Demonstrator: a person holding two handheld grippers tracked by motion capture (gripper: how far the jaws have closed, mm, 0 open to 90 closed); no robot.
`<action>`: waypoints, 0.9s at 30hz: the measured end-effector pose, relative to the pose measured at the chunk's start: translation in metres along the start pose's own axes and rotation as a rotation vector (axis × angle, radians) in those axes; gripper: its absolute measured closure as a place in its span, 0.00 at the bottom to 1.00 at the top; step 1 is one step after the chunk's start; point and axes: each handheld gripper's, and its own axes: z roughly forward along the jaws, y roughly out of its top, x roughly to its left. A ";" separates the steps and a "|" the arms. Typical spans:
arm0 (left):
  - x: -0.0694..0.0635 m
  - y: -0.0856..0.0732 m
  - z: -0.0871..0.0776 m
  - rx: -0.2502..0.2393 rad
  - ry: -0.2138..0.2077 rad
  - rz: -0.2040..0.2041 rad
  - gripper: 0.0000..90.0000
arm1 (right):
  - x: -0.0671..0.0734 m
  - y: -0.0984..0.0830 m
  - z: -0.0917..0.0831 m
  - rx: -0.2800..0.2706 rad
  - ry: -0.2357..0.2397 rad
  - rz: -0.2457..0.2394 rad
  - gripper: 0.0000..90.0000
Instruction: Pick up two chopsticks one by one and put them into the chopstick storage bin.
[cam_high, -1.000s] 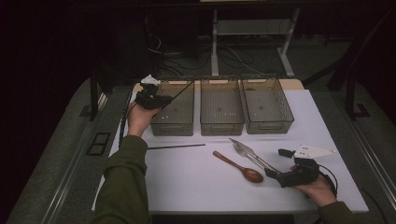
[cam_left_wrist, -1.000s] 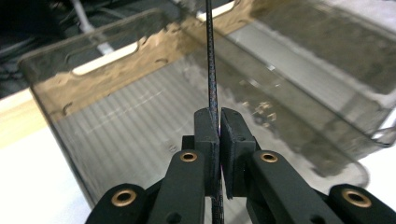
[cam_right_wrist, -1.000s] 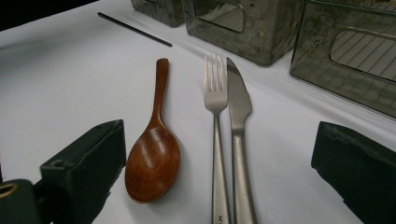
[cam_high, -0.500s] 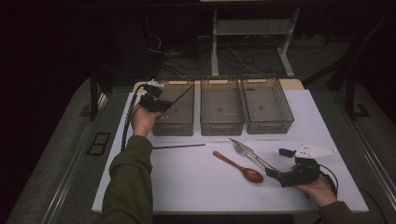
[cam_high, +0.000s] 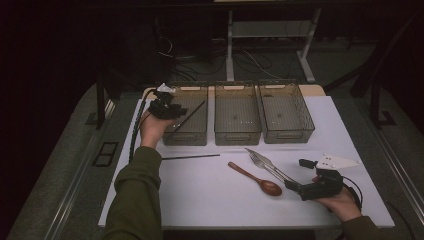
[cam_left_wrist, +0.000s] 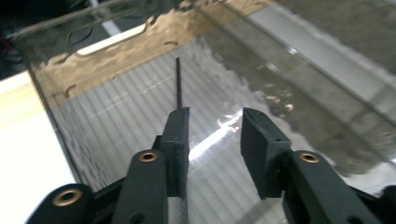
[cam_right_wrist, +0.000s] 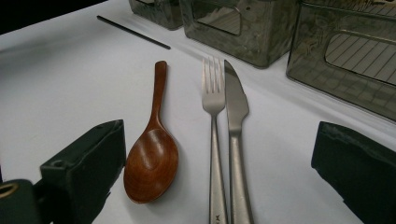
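Observation:
My left gripper (cam_high: 178, 111) hovers over the left clear bin (cam_high: 186, 140). In the left gripper view its jaws (cam_left_wrist: 215, 112) have just been opening. A thin black chopstick (cam_left_wrist: 178, 84) lies along the inner face of the left jaw, and the other pad stands clear of it. That chopstick (cam_high: 192, 112) slants down into the bin (cam_left_wrist: 116, 46). My right gripper (cam_high: 296, 175) rests at the table's front right, wide open. Ahead of the right gripper (cam_right_wrist: 219, 140) lie a wooden spoon (cam_right_wrist: 152, 158), a fork (cam_right_wrist: 214, 107) and a knife (cam_right_wrist: 236, 112).
A second black chopstick (cam_high: 191, 157) lies on the white tabletop (cam_high: 200, 200) in front of the left bin. Two more clear bins, middle (cam_high: 237, 137) and right (cam_high: 289, 136), stand in the same row. The spoon (cam_high: 256, 179), fork and knife (cam_high: 267, 165) lie front centre.
The left gripper's jaws have parted from the chopstick they were pinching over the left bin. The stick now slants lower into the bin. The right hand has stayed put.

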 end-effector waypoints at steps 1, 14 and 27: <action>-0.002 0.001 -0.003 -0.010 -0.020 0.006 0.62 | 0.000 0.000 0.000 0.001 0.000 0.000 0.03; -0.037 -0.008 -0.042 -0.108 -0.079 0.097 0.41 | 0.000 0.000 -0.001 0.000 -0.001 0.000 0.03; -0.073 -0.043 -0.064 -0.145 -0.121 0.149 0.32 | 0.001 0.000 -0.001 -0.002 -0.002 0.003 0.03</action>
